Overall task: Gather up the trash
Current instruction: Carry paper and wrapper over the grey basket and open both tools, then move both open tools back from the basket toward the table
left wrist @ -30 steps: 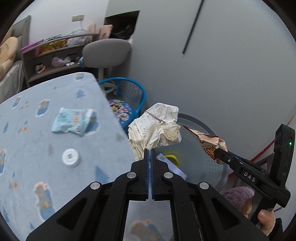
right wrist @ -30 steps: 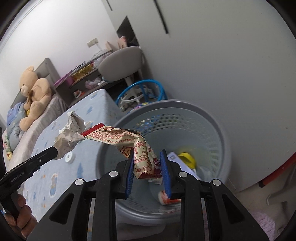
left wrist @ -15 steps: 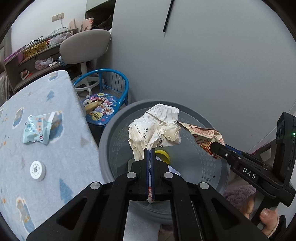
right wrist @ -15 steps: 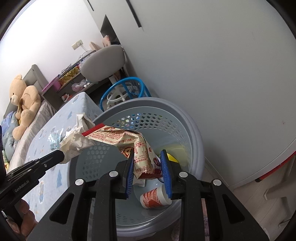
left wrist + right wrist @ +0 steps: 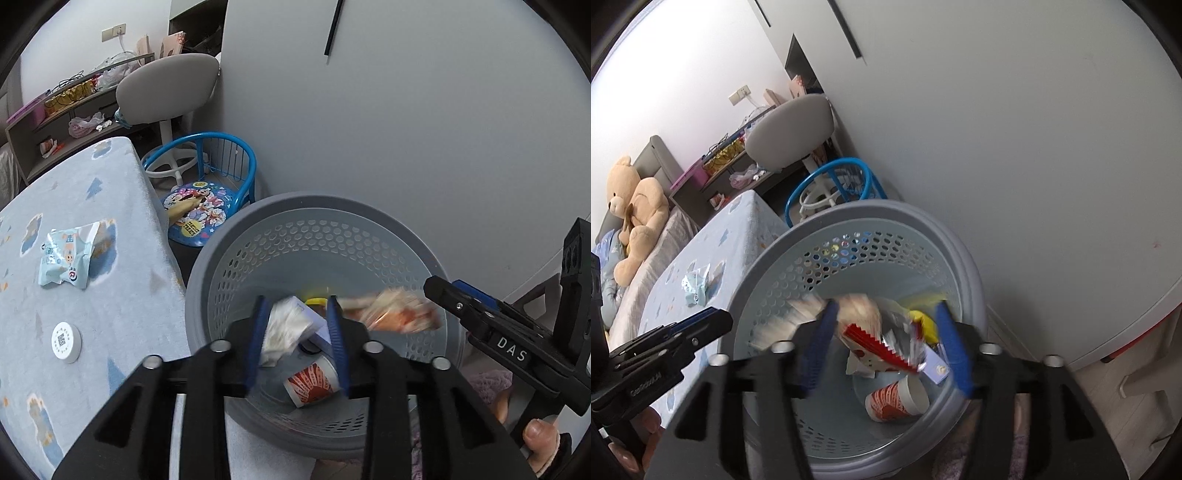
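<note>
Both grippers hang over the grey perforated basket (image 5: 207, 280) (image 5: 923, 221). The jaws of my left gripper (image 5: 297, 301) are opening, and the crumpled white paper (image 5: 284, 328) drops loose between them, untouched by the pads. My right gripper (image 5: 886, 308) is opening too. The red-and-cream snack wrapper (image 5: 871, 332) falls blurred between its fingers into the basket. In the left wrist view the same wrapper (image 5: 391, 310) is a blur just off the right gripper's (image 5: 430, 286) tip. A light blue wrapper (image 5: 68, 258) and a white round disc (image 5: 65, 339) lie on the blue-patterned table.
A paper cup (image 5: 312, 380) and a yellow item (image 5: 923, 321) lie in the basket's bottom. A blue child's chair (image 5: 207, 192) and a grey swivel chair (image 5: 166, 85) stand behind the basket by the wall. A teddy bear (image 5: 635, 206) sits on a bed at far left.
Both grippers came over the basket and lowered, then opened. The crumpled paper left the left jaws and the snack wrapper left the right jaws; both are falling.
</note>
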Motion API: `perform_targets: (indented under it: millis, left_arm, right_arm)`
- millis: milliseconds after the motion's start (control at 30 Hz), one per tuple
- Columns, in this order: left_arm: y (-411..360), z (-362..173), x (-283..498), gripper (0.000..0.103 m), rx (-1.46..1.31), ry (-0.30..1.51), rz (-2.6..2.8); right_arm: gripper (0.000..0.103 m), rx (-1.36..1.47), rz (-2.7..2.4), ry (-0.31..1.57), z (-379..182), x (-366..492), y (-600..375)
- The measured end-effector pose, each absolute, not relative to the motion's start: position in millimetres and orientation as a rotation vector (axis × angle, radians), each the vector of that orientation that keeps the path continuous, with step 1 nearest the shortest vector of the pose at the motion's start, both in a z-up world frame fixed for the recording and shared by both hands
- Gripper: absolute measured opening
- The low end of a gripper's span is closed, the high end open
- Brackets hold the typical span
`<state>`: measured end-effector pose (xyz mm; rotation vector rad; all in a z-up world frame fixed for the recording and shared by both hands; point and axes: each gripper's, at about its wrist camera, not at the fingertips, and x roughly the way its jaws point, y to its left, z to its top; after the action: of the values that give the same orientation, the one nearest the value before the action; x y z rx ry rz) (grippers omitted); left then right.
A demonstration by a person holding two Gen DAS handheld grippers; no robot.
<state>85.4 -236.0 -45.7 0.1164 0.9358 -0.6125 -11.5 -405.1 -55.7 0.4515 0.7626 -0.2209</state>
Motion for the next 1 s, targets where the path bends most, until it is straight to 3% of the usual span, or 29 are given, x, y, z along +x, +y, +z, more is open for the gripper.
perform_targets:
  millis: [400,1000]
  left_arm:
    - [-223.0,-40.2,79.4,0.044,0.096,0.922,-0.577]
    - [-174.5,-27.5,77.1,0.051,0.057,0.872,-0.473]
  right_arm:
    - [0.064,0.424,-0.217,0.771,-56.1,-11.7,-400.9]
    - [0.076,0.4,-0.208,0.767,-54.6,-11.9,-390.6]
